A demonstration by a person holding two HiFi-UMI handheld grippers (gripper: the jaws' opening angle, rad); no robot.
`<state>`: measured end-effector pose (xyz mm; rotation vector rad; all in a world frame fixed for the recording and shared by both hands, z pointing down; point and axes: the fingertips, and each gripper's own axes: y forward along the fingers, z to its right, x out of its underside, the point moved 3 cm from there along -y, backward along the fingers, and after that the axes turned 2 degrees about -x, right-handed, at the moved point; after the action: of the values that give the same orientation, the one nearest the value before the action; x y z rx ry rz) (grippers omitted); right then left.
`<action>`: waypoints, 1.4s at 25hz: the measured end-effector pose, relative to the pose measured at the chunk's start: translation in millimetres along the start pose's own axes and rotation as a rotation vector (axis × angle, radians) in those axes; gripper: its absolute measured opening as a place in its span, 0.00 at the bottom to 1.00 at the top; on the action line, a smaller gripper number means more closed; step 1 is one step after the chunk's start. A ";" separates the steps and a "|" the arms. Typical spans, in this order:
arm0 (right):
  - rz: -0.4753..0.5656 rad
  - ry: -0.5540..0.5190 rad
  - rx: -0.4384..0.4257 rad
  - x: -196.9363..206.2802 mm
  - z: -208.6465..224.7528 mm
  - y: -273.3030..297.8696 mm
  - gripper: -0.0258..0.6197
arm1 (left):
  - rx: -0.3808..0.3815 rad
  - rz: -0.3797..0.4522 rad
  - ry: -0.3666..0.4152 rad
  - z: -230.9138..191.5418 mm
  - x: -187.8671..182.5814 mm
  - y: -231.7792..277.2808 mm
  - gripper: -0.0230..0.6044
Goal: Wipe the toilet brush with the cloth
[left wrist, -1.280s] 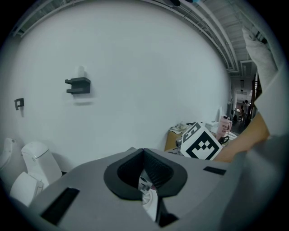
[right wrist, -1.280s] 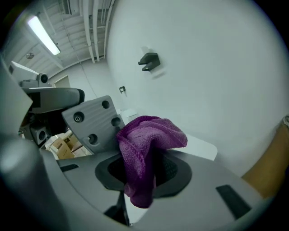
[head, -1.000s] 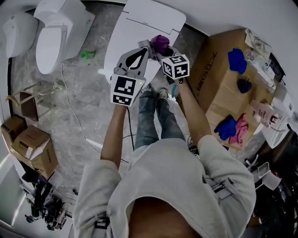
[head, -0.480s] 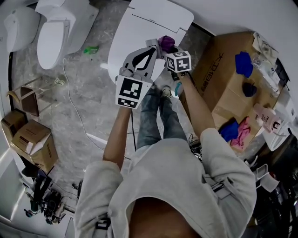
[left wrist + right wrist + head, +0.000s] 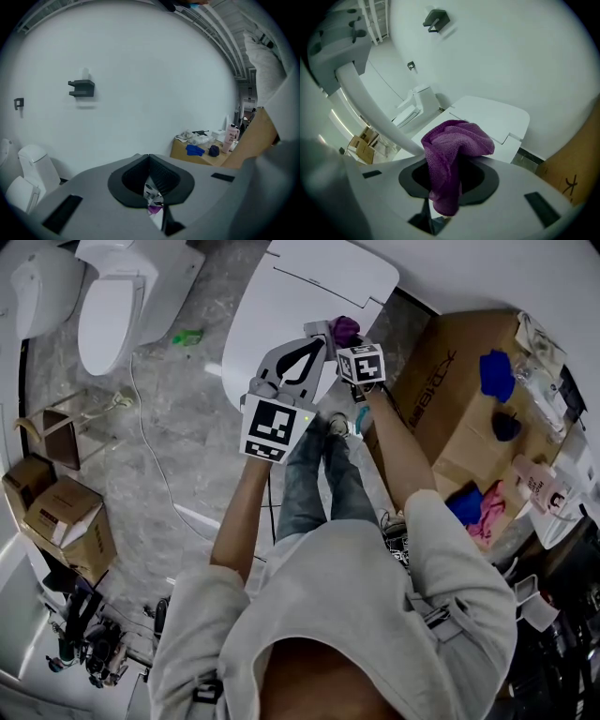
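**Left gripper [image 5: 149, 161] clamped on the brush, cloth is on the handle**

Left jaws are closed, and there's a thin white strip pinched low between them. I'm fairly sure that's the brush [image 5: 375, 112]. From the right gripper view, its white handle runs from 10 o'clock down toward the middle and slips in behind the cloth [image 5: 457, 140]. The bristle end doesn't show in any view.

The right gripper [image 5: 452, 180] is clenched on the purple cloth, which bunches up over the jaws and looks to be touching the handle.

Progress-wise, I'd say the wipe is underway at best. There's contact on one spot of the handle, so the rest of it and the head are left to do. I can't tell what's already clean.

For room, from the head view there's a small toilet [image 5: 108, 306] at 10 o'clock and open floor at 9. The big toilet lid [image 5: 309, 282] sits right under the grippers at 12, and the cardboard box [image 5: 450, 399] crowds 3 o'clock. The grippers are nearly bumping each other, so short strokes are probably best.
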<state>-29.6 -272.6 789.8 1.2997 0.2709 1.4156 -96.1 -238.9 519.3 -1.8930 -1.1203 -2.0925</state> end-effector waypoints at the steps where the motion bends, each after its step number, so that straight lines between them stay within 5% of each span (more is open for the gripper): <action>1: -0.002 -0.003 0.000 -1.2 -0.1 -0.1 0.23 | -0.001 -0.001 0.001 0.2 0.1 0.0 0.07; 22: 0.355 -0.144 0.045 -64.1 -22.4 -156.6 0.23 | -0.103 -0.003 0.019 -3.7 4.6 -3.6 0.07; 35: 0.471 -0.228 0.075 -86.8 -55.2 -248.6 0.23 | -0.266 0.038 -0.116 -16.6 5.5 -65.8 0.07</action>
<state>42.3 -232.6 533.7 1.6431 -0.1491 1.6361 -145.8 -198.7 496.0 -2.1572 -0.8525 -2.2311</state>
